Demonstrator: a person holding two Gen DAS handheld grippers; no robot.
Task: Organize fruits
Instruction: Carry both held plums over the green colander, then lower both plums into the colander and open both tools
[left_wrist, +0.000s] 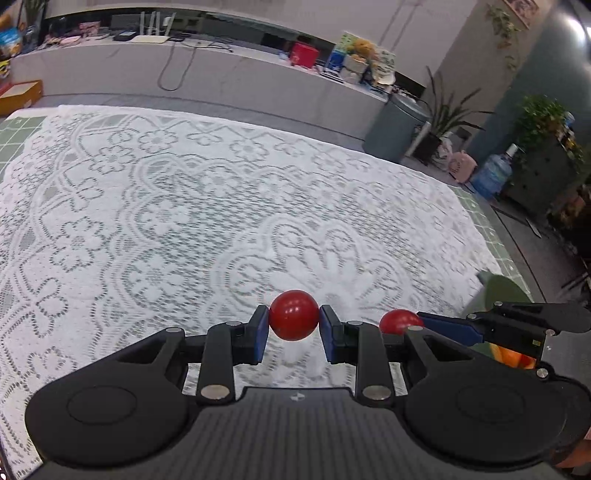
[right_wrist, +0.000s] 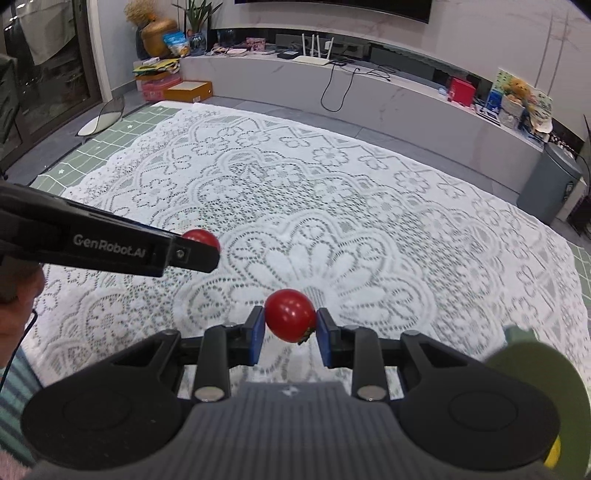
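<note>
Above the white lace cloth (right_wrist: 332, 206) that covers the counter, both grippers hang with a small red fruit each. The left gripper (left_wrist: 294, 320) is clenched on a round red cherry tomato (left_wrist: 294, 315), its blue pads (left_wrist: 261, 334) pressing on the two sides at the widest part. The right gripper (right_wrist: 290, 323) grips a second cherry tomato (right_wrist: 290, 315) the same way, with a bit of dark stem showing at the lower right of the fruit. Both fruits are clear of the cloth, carried in the air. At the right edge of the right wrist view a green plate (right_wrist: 535, 384) shows, out of focus; it may be where the fruit belongs, though I cannot tell for sure.

These tomatoes look light, with a smooth glossy skin that would slip if pinched off centre, and a soft body that would split under a hard squeeze. Holding across the middle, as both grippers do, seems the safest place. A gentle, steady clamp should serve, and a low release so they do not roll away over the lace.
</note>
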